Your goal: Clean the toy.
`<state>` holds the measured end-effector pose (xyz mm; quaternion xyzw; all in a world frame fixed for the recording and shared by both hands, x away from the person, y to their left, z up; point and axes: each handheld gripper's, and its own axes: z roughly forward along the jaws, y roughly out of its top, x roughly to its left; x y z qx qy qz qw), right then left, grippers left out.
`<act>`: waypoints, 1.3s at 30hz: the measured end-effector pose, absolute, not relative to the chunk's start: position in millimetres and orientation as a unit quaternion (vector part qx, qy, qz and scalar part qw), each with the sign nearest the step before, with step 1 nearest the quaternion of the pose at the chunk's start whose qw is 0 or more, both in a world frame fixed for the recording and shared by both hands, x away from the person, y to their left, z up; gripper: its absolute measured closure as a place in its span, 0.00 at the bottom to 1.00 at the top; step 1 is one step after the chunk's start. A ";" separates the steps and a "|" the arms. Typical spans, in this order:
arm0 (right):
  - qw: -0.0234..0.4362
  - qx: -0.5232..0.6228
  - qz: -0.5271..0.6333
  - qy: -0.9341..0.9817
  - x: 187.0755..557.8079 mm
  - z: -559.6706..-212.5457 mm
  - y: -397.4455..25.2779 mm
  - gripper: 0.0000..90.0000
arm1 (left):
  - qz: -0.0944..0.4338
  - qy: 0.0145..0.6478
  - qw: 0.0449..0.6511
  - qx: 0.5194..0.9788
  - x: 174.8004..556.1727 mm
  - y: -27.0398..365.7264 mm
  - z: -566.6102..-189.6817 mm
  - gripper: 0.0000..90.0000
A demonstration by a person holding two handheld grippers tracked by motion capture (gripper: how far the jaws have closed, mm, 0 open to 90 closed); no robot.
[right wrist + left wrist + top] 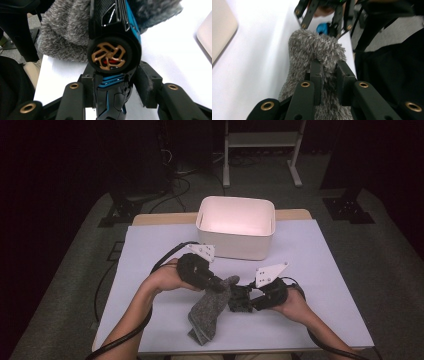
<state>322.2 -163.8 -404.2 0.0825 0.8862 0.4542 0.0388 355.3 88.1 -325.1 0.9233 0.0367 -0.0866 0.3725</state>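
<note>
Overhead cam; two close gripper-cams.

The room is dark, lit mainly over the table (330, 285), whose top is pale lilac-white with a wooden edge showing at the far side. Grey carpet (390, 265) covers the floor. Behind the table stands a white metal frame (262, 142) on two feet. Black cables (175, 182) and black stand bases (120, 212) lie on the carpet at the back.

Both grippers' fingers (315, 75) clamped, facing inward
</note>
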 end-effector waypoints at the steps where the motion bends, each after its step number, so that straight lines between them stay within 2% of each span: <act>1: 0.040 0.083 0.454 0.886 322.2 -404.4 -164.3 0.61 | -0.087 0.037 0.374 0.923 355.7 88.9 -325.6 0.87; 8: 0.041 0.082 0.455 0.886 321.6 -405.2 -162.8 0.61 | -0.083 0.025 0.375 0.923 352.6 81.4 -315.7 0.87; 13: 0.051 0.072 0.450 0.889 319.1 -405.1 -155.4 0.61 | -0.077 -0.005 0.363 0.928 348.3 59.3 -300.5 0.87; 20: 0.053 0.073 0.460 0.883 317.7 -407.8 -157.9 0.62 | -0.085 -0.021 0.356 0.931 348.9 35.8 -301.6 0.87; 27: 0.050 0.078 0.459 0.883 318.9 -407.0 -162.2 0.62 | -0.072 0.003 0.360 0.930 352.2 60.2 -301.1 0.86; 31: 0.040 0.092 0.462 0.881 321.6 -406.6 -166.4 0.62 | -0.073 0.031 0.357 0.931 354.7 75.4 -314.7 0.86; 39: 0.037 0.096 0.458 0.883 325.0 -404.1 -156.1 0.62 | -0.075 0.037 0.374 0.924 355.9 85.8 -318.0 0.86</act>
